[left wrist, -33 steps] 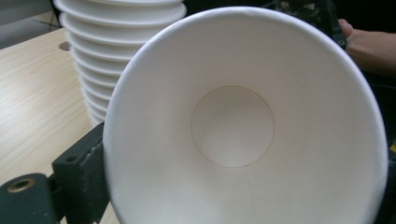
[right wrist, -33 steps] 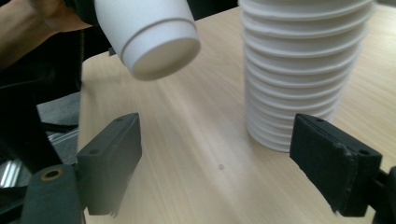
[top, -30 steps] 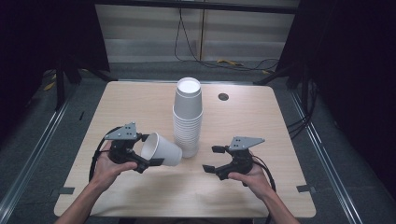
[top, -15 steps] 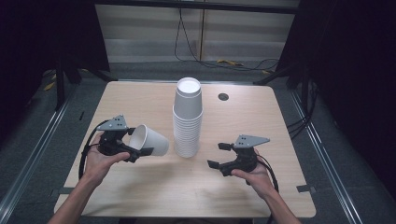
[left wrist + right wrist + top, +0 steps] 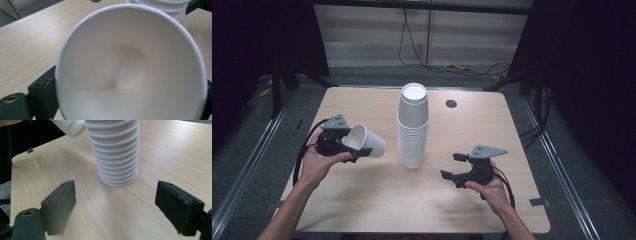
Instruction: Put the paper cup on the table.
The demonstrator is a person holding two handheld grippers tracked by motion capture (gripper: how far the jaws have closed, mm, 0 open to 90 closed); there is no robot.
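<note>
On the pale wood desk [image 5: 362, 210], dark room around, my left hand-held gripper [image 5: 354, 150] clasps a tilted white paper cup [image 5: 364, 141]; right hand-held gripper [image 5: 453, 166] gapes.

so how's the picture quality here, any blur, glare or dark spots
High view: table evenly lit, surroundings fall to near black, stack of cups casts a soft shadow. Left gripper view: the paper cup sits so close that it looks swollen, white and low in contrast. Right gripper view: the near black jaws are soft, the stack sharp.
</note>
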